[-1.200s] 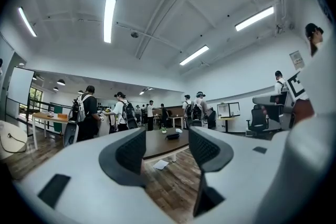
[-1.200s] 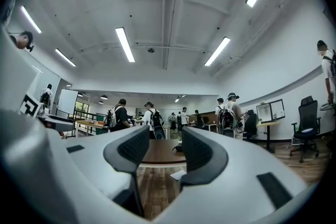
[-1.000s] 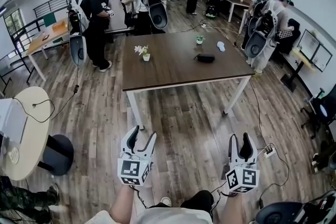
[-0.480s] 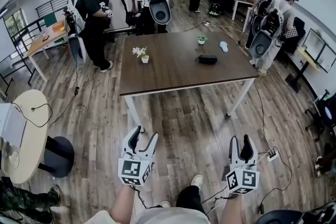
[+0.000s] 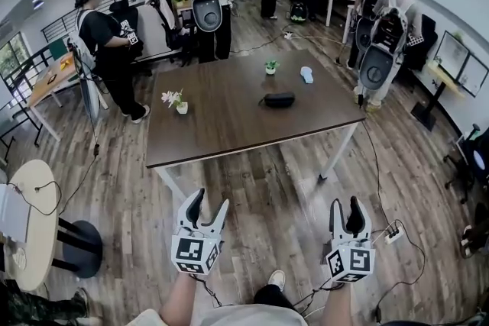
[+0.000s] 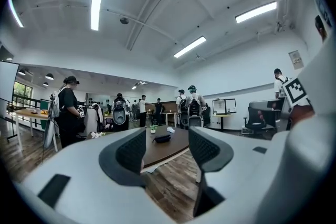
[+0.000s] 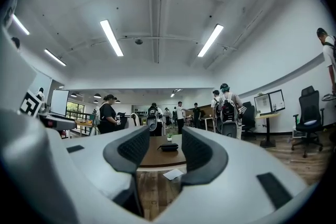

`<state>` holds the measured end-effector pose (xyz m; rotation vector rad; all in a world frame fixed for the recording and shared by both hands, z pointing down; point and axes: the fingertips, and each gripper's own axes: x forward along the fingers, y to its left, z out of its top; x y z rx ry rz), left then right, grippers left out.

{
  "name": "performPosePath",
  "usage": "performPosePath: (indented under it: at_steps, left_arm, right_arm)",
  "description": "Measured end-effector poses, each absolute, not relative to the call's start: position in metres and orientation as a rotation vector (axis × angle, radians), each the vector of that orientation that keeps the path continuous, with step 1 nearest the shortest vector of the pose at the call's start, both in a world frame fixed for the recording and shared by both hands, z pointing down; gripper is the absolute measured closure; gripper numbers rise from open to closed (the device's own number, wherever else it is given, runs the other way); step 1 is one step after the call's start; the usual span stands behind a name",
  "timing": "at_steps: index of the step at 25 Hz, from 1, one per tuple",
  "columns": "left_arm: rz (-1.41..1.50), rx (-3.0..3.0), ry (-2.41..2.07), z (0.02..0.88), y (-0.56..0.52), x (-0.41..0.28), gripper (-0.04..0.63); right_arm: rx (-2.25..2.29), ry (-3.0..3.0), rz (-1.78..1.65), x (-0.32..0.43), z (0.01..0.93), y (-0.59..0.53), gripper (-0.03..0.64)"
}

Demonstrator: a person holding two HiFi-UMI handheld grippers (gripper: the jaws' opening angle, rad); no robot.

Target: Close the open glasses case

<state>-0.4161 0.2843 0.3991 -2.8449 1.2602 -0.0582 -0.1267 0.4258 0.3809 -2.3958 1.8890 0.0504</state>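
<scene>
Surface brought nearer than before; left hand-held gripper and right hand-held gripper released, empty; glasses case judged light, rigid, lid edge to be pressed

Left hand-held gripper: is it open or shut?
Open. On the left hand-held gripper the jaws stand apart, nothing between them; the far table shows through.

My left claw and right claw are white shells with black ribbed pads, each bearing a cube of black-and-white square markers (thin black cables trail behind). Pale shirt, dark trousers, white shoe.
</scene>
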Motion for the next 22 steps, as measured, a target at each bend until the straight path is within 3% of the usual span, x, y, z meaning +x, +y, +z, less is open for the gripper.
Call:
performPosePath:
  at_steps: [11,22]
  left_arm:
    - [-0.073,-2.873,1.266,0.402,0.226,-0.284,0.339]
    - [-0.068,-2.897,1.257,0.415,0.183,-0.228,0.342]
  right_arm:
    - [-2.422,1.839,-0.011,0.016,0.399,0.389,0.422]
    - [-2.440,1.808,-0.037,0.072,0.415,0.354,0.423]
